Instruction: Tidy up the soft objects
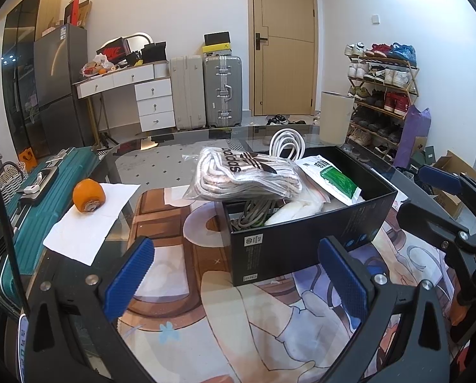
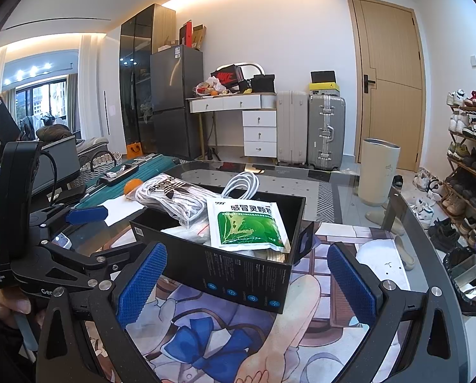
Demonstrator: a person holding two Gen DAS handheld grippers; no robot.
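A black box (image 1: 298,242) (image 2: 238,274) stands on the glass table. In it lie a clear bag of white adidas socks (image 1: 244,175) (image 2: 171,198) overhanging the left rim, a green and white medicine sachet (image 1: 333,177) (image 2: 247,223), a white cable coil (image 1: 286,143) (image 2: 242,183), a grey cord (image 1: 254,214) and white soft items. My left gripper (image 1: 238,277) is open and empty, just in front of the box. My right gripper (image 2: 247,284) is open and empty, in front of the box's near corner; it also shows at the right of the left wrist view (image 1: 455,210).
An orange fruit (image 1: 88,196) (image 2: 132,186) sits on white paper (image 1: 88,223) at the table's left. A teal suitcase (image 1: 30,210) lies beyond the left edge. A printed mat (image 1: 270,319) lies under the glass. A shoe rack (image 1: 381,95), bin (image 2: 378,169) and suitcases (image 1: 222,92) stand behind.
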